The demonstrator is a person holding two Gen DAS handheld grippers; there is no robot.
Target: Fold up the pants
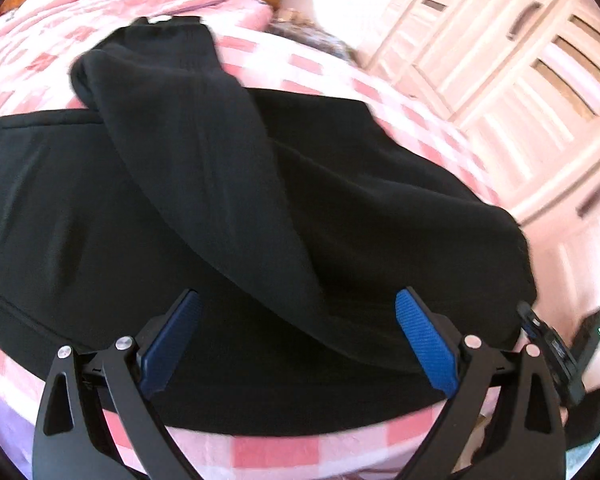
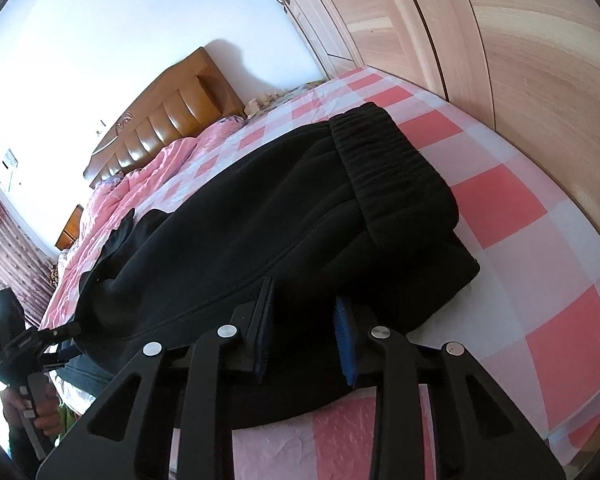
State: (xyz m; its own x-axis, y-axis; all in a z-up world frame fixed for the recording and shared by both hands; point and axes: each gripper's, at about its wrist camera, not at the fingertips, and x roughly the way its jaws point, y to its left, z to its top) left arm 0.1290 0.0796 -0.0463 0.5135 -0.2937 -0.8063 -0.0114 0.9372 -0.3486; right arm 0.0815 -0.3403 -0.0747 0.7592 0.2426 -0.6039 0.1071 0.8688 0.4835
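Bed (image 2: 512,204): pink-and-white check sheet, takes up most of both views. All places below given from the bed.

Wardrobe (image 1: 532,92): pale wood, louvred doors, along the bed's far side.

Headboard (image 2: 168,120): orange-brown wood, at the bed's top end, with a rumpled pink quilt (image 1: 100,4) heaped just below it.

Pants (image 2: 260,216): black, soft knit, lying across the bed's near half, reaching almost to the near edge. One leg (image 1: 188,120) is thrown back diagonally over the rest, its cuff toward the quilt. The ribbed waistband (image 2: 392,168) lies at the end nearest the wardrobe.

My left gripper (image 1: 296,340): over the pants at the bed's near edge, jaws wide, blue pads (image 1: 424,344) well apart, nothing pinched; the cloth lies under them.

My right gripper (image 2: 304,340): low at the near edge, by the waistband end. Jaws narrow, a fold of pants hem in the gap. Whether the pads press the cloth I cannot tell.

My left hand (image 2: 40,412) shows beyond the bed's near edge, on the left gripper's handle.
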